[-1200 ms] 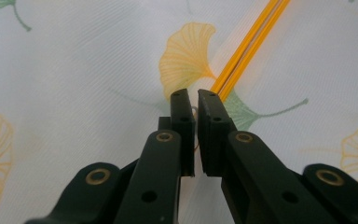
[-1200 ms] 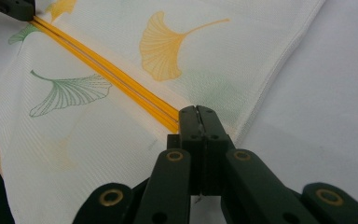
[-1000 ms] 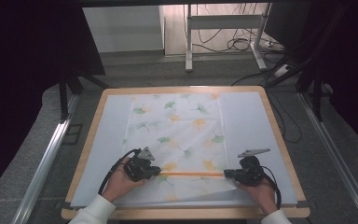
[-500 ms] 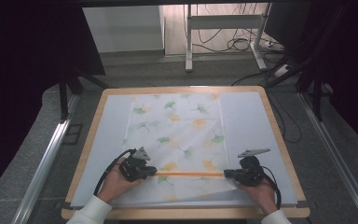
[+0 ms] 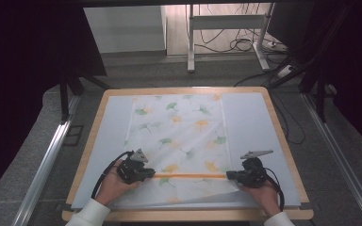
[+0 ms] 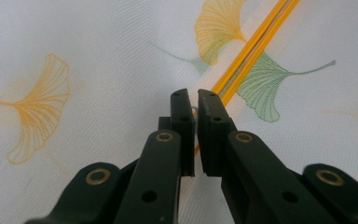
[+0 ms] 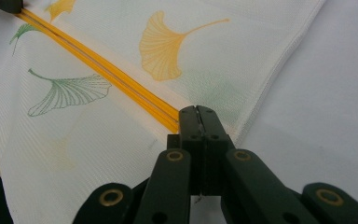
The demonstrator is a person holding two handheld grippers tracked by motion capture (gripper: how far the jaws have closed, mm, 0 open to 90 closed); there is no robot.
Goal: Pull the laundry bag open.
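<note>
In the high view two forearms in white sleeves are coming in from the bottom edge, each hand wrapped around a hand-held gripper, both lying low over the near part of the worktop (image 5: pixel 283 141). The left hand (image 5: pixel 111 186) is sitting at the lower left of the frame, angled inward to the right, its left hand-held gripper (image 5: pixel 147 175) pointing toward the centre. The right hand (image 5: pixel 264 193) is sitting at the lower right, angled inward to the left, its right hand-held gripper (image 5: pixel 227 175) pointing back at the other. A white cloth (image 5: pixel 179 136) printed with green and yellow leaves is lying flat down the middle of the worktop, from its far edge to its near edge. An orange strip (image 5: pixel 188 176) is running level across the lower part of the cloth, and the two hand-held grippers are sitting at its two ends. In the left gripper view the jaws are standing nearly closed with only a thin slit between them, pinching the end of the strip (image 6: pixel 256 42), which is running off to the upper right. In the right gripper view the jaws are pressed fully together on the other end of the strip (image 7: pixel 107 70), just beside the cloth's edge, with the strip running off to the upper left.
</note>
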